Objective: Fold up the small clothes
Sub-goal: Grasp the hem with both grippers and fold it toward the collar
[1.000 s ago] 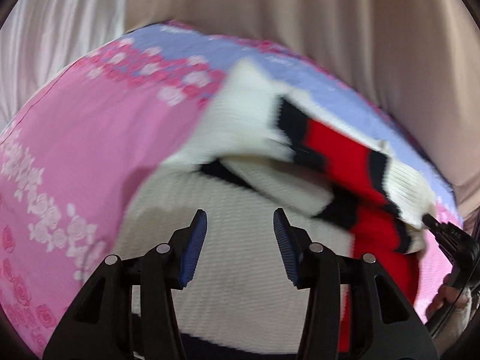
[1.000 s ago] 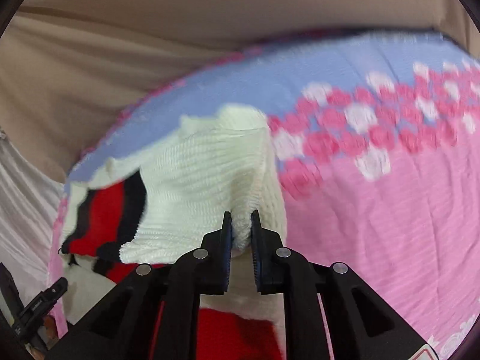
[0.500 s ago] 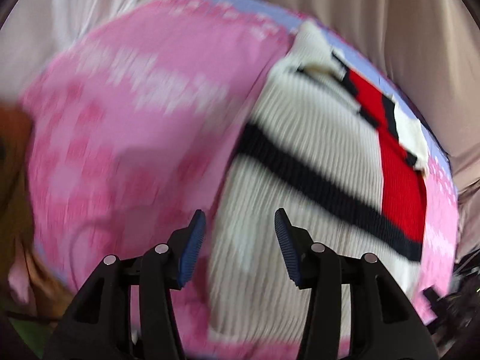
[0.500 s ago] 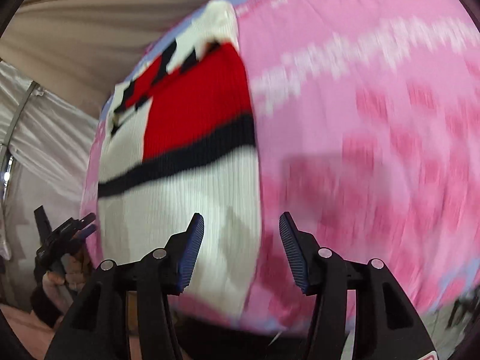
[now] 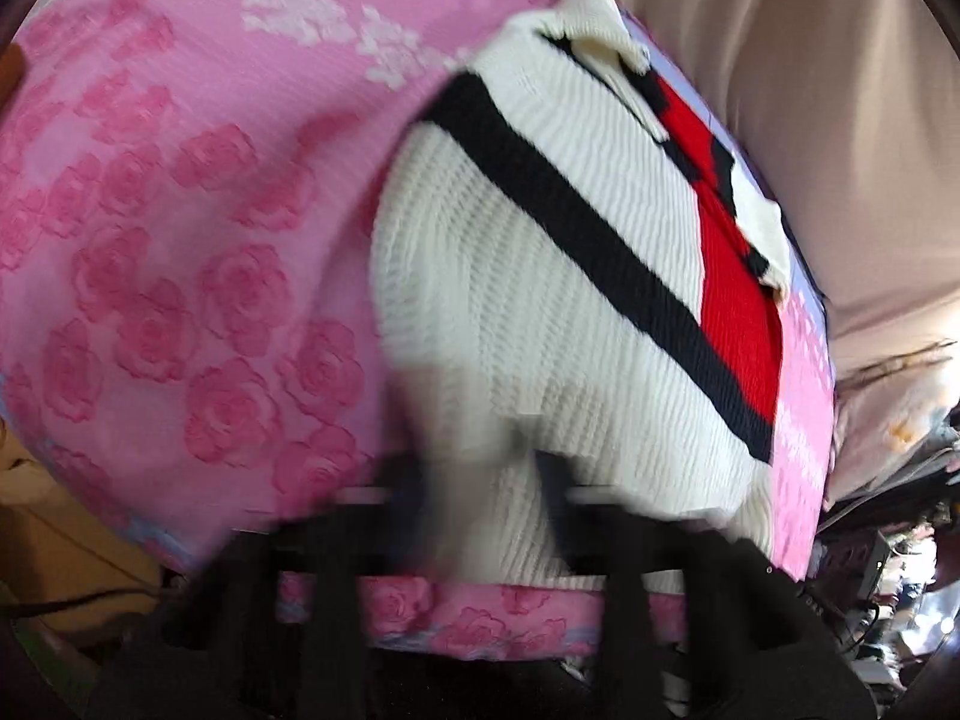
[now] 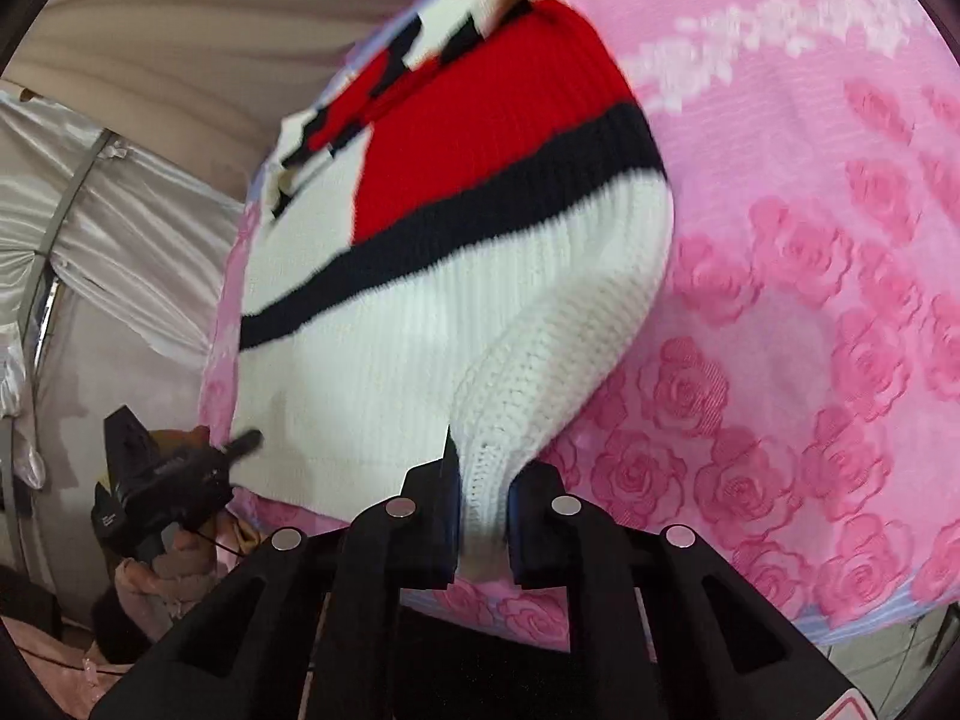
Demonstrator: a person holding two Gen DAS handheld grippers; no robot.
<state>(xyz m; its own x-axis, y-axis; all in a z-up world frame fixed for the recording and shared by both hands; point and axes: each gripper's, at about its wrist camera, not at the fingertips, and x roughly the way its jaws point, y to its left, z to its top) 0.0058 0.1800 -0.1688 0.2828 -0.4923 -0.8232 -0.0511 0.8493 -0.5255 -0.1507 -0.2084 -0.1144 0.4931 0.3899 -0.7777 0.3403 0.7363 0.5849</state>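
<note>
At the near edge of the pink bedspread, sweater hem is pinched by right gripper; left gripper blurred, state indeterminable; sleeves tucked, final fold judged outstanding.

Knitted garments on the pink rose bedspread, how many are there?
1: a white knitted sweater with black stripe and red panel lies on the pink rose bedspread, its near hem pinched in the right gripper. Others may be hidden.

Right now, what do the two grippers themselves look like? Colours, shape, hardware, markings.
Right gripper: matte black angular frame with triangular cut-outs, four round silver bolt heads, dark blue pads on the fingers, and a red-edged sticker at the lower right. Left gripper: same black build, motion-blurred in its own view; seen from the right wrist it is black with small white print. No cables discernible on either.
</note>
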